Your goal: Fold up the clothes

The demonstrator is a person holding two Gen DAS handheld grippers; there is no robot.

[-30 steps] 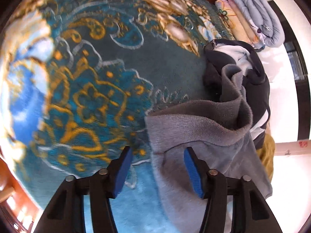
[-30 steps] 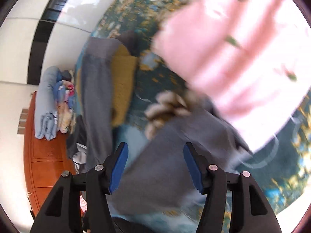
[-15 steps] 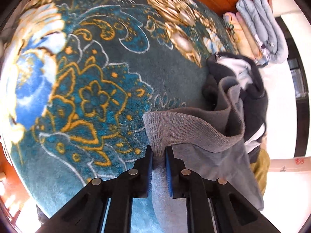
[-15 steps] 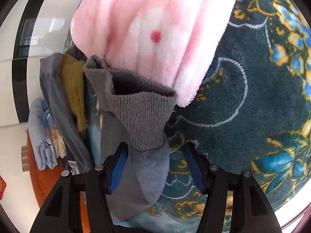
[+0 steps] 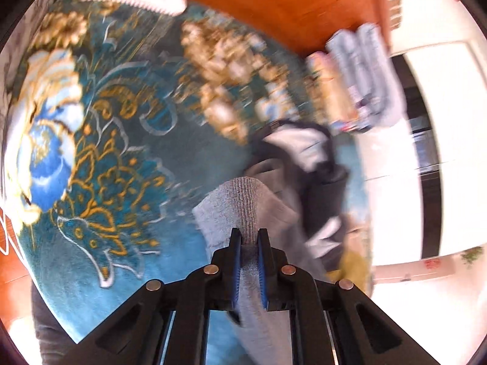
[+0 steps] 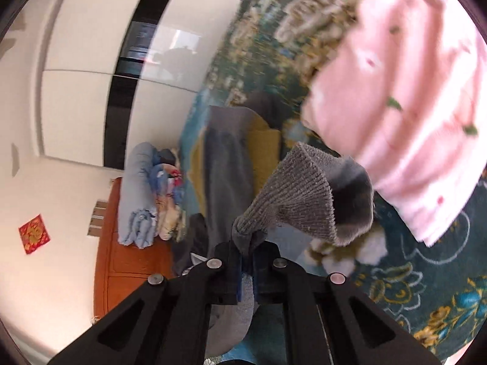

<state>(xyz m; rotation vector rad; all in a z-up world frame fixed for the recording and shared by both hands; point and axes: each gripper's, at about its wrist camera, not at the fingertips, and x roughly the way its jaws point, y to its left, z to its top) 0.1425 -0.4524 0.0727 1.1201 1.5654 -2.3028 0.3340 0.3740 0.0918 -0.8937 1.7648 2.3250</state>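
Observation:
A grey knit sweater (image 5: 246, 206) lies on a teal floral blanket (image 5: 121, 152). My left gripper (image 5: 249, 240) is shut on its ribbed hem, which is lifted off the blanket. In the right wrist view my right gripper (image 6: 247, 249) is shut on another ribbed edge of the grey sweater (image 6: 298, 200), which hangs raised with its opening showing. A pink fleece garment (image 6: 404, 106) lies just beyond it.
A black and white garment (image 5: 307, 152) and a mustard one (image 6: 264, 149) lie in a pile by the sweater. Folded light-blue bedding (image 6: 137, 197) is stacked by an orange wooden headboard (image 5: 289, 3). White wardrobe doors (image 6: 85, 70) stand beyond the bed.
My right gripper closed on the sweater's ribbed edge and lifted it. My left gripper closed on the hem earlier and has now raised it. Both views have swung.

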